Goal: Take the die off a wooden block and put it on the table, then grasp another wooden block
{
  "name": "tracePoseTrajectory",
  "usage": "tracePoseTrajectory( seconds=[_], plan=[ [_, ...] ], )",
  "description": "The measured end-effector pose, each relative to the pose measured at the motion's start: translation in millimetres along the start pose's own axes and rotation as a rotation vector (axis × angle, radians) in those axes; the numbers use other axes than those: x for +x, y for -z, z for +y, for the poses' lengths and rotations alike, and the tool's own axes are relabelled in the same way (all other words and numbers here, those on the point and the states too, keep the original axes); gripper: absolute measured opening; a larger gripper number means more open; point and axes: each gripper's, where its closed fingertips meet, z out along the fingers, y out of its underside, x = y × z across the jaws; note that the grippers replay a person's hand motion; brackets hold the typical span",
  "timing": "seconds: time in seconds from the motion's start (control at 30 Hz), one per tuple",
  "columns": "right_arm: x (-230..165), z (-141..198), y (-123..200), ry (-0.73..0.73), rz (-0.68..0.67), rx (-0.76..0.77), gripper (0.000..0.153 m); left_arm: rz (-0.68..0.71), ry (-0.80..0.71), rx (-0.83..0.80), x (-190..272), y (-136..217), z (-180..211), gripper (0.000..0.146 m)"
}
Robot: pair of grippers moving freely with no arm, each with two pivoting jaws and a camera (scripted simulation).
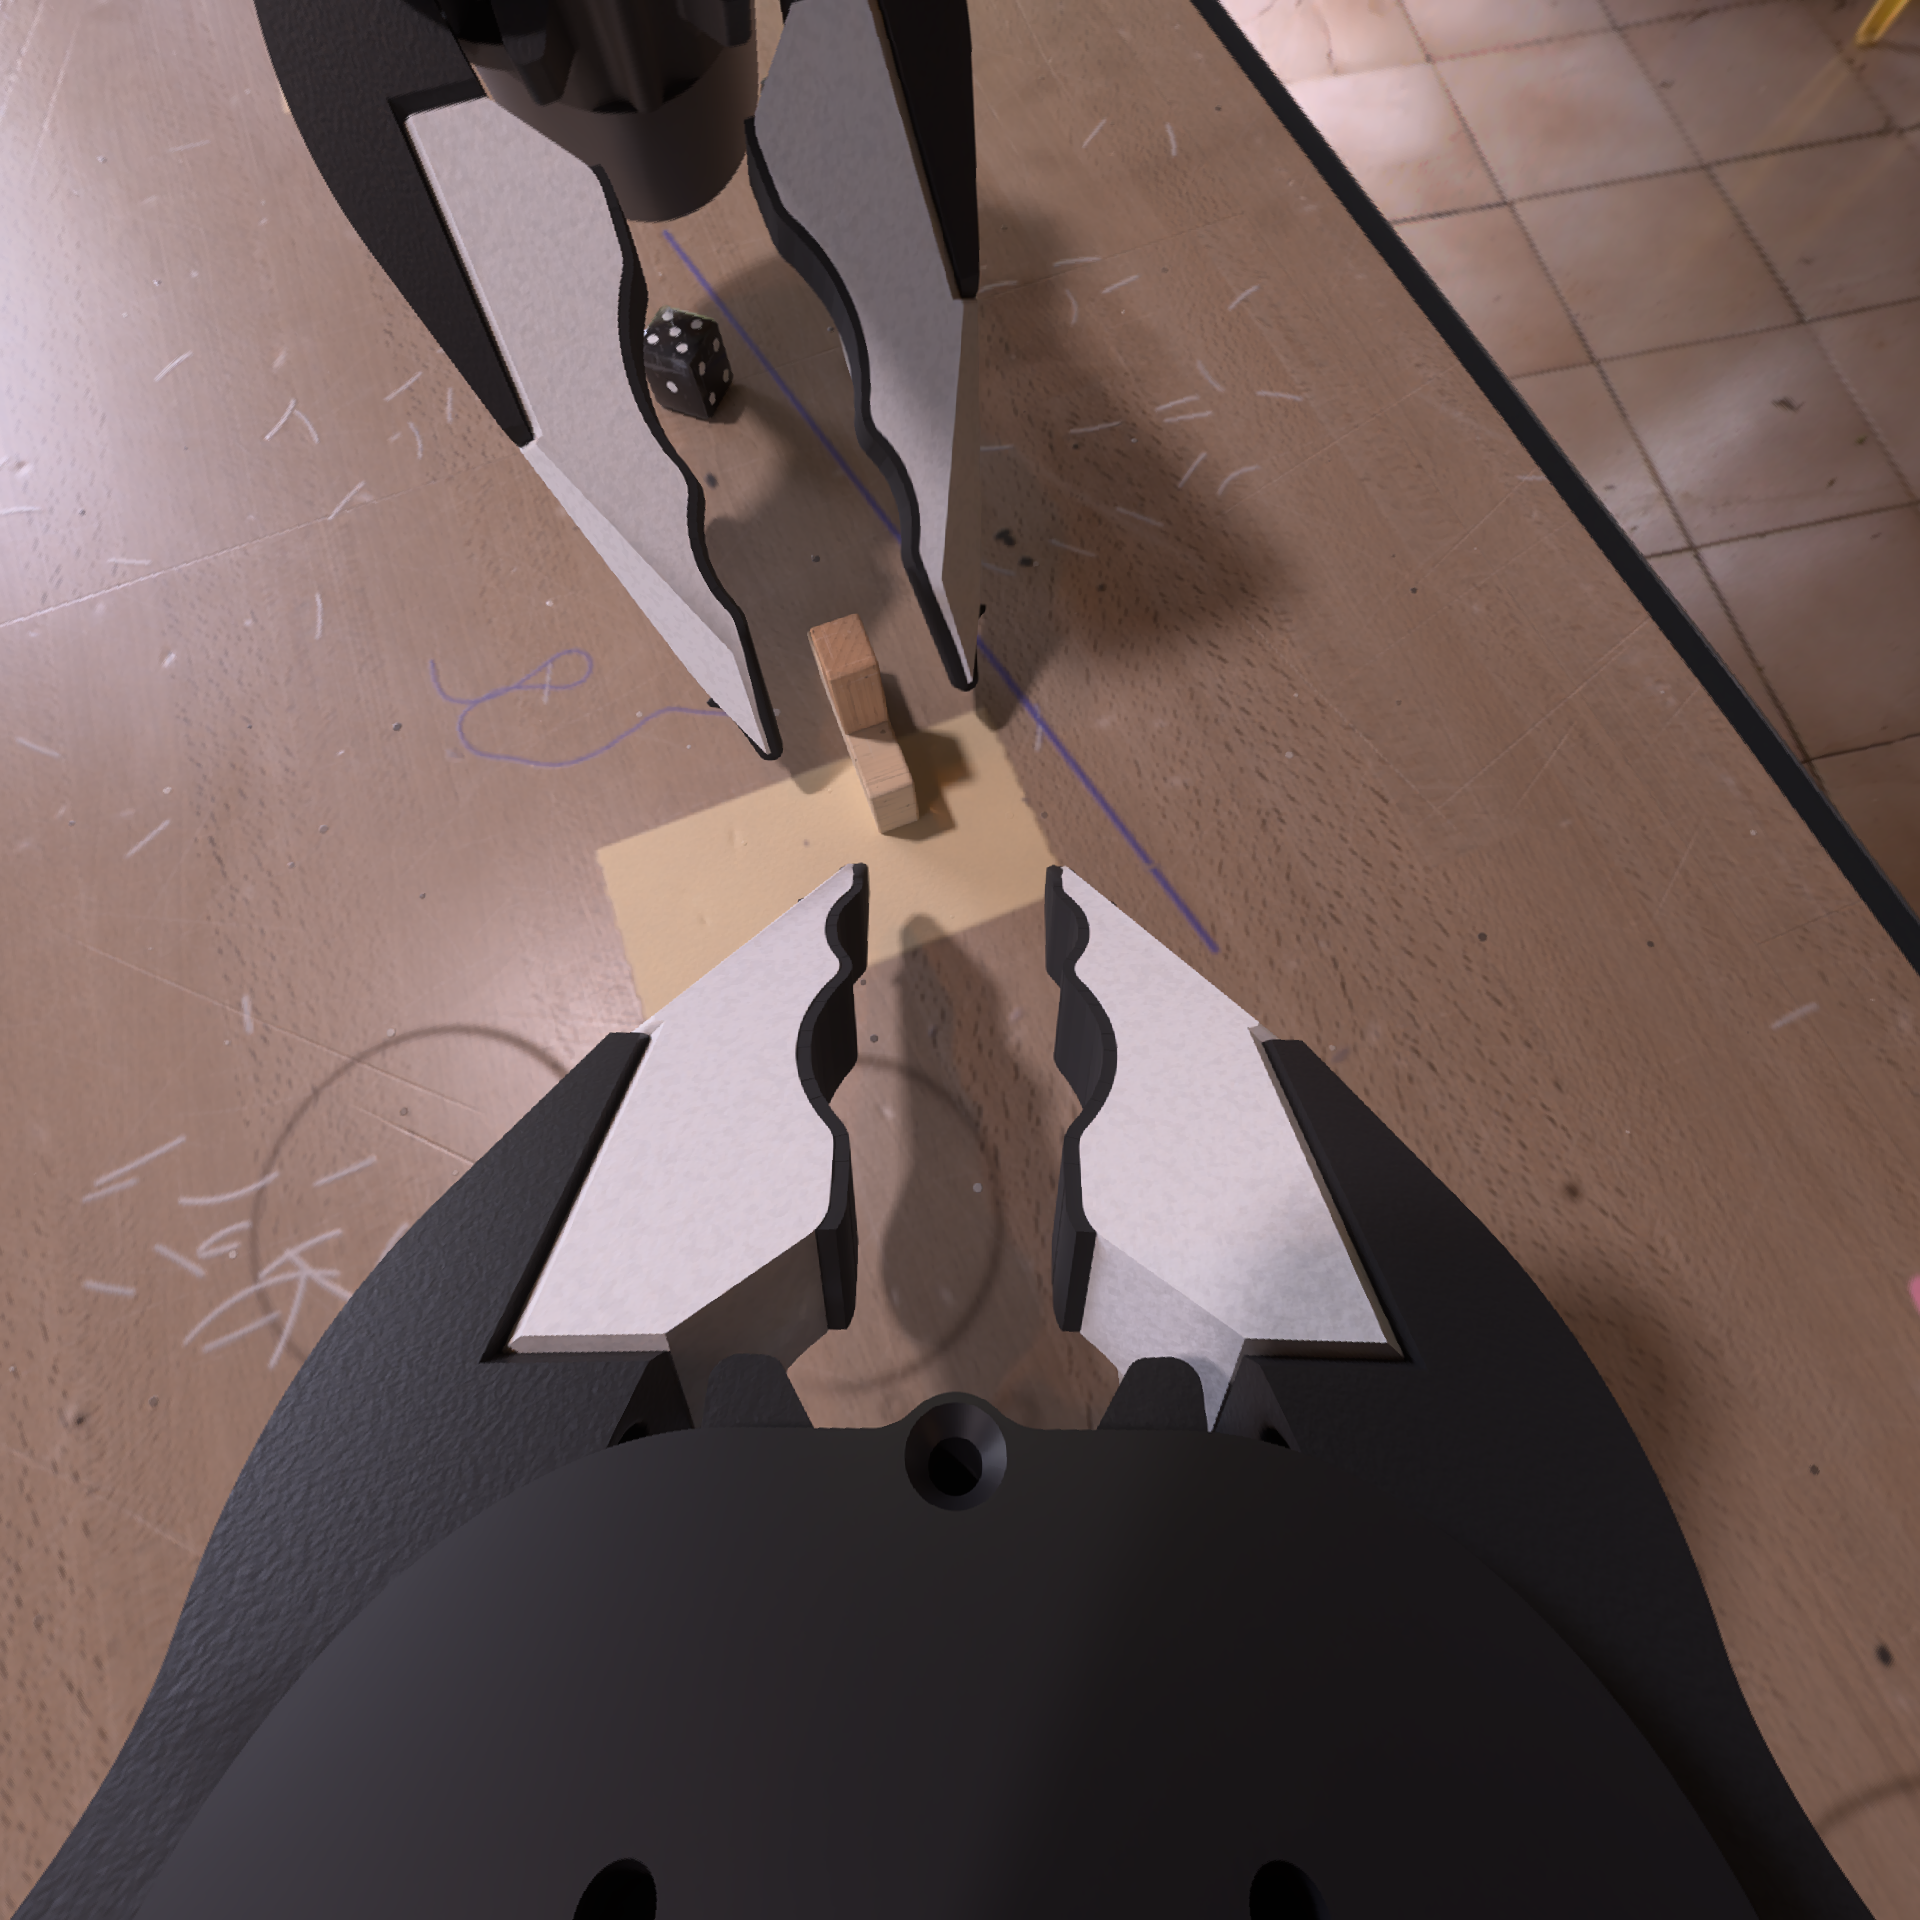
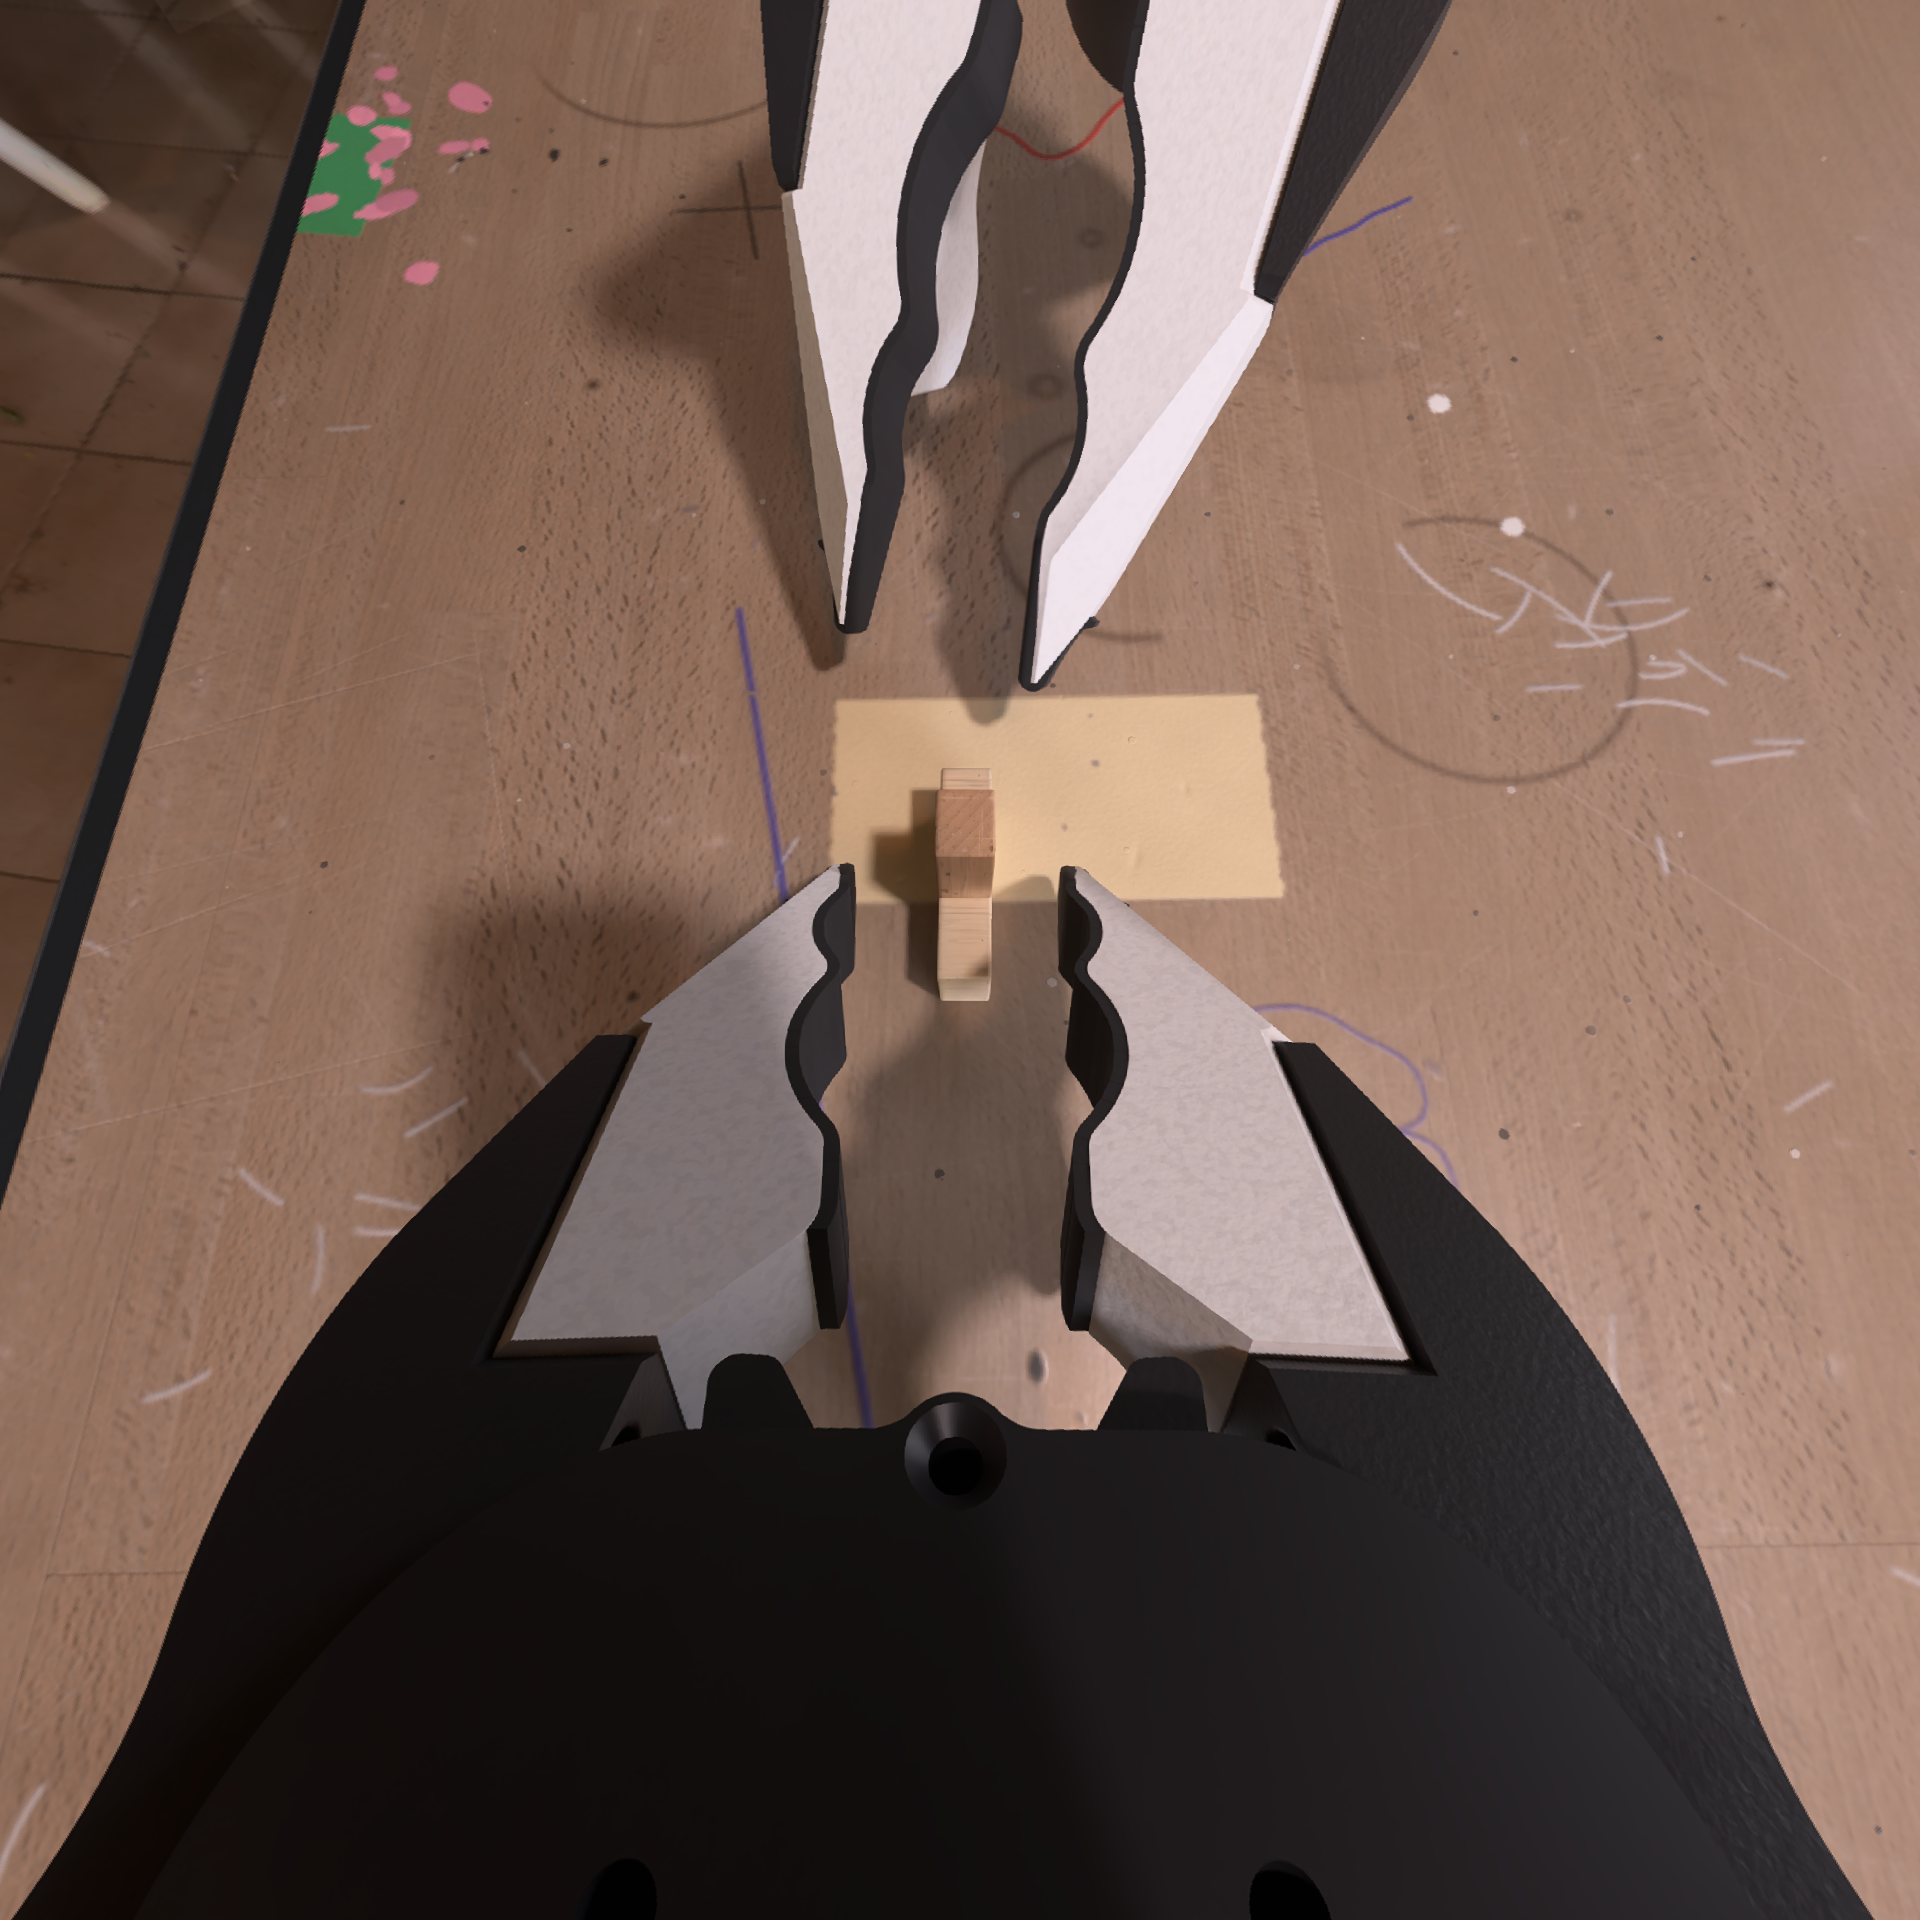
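Observation:
A small darker wooden block [image 2: 964,842] sits on top of a longer pale wooden block [image 2: 964,961], partly on a pale yellow patch [image 2: 1143,790] of the table. My right gripper [image 2: 956,883] is open and empty, its fingertips on either side of the blocks' near end, without touching. In the left wrist view the blocks [image 1: 847,665] lie between the right gripper's [image 1: 862,712] tips. A black die [image 1: 686,364] with white dots lies on the table beyond. My left gripper [image 1: 956,883] is open and empty, short of the blocks. It also shows in the right wrist view [image 2: 940,652].
The table's dark edge [image 1: 1558,468] runs along the right in the left wrist view, with tiled floor beyond it, and along the left in the right wrist view [image 2: 208,520]. Green and pink paint spots [image 2: 364,166] lie near that edge. Pen lines and scratches mark the wood.

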Motion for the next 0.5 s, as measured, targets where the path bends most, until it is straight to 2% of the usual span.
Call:
tracePoseTrajectory(
  seconds=[0.13, 0.27, 0.37, 0.47, 0.5],
  plan=[
    [0, 0, 0, 0.003, 0.002, 0.006, 0.033, 0.014, -0.018, 0.027, 2, 1, -3, 0.018],
    [0, -2, 1, 0.001, 0.000, 0.023, 0.030, 0.019, -0.027, 0.047, 4, 3, -7, 0.019],
    [0, -9, 3, 0.007, 0.005, 0.067, 0.027, 0.003, -0.055, 0.154, 3, 12, -23, 0.018],
    [1, -16, 5, 0.006, 0.013, 0.114, 0.024, -0.057, -0.035, 0.260, -5, 28, -32, 0.000],
    [1, -17, 5, 0.008, 0.014, 0.117, 0.023, -0.055, -0.015, 0.261, -6, 30, -30, 0.000]
  ],
)
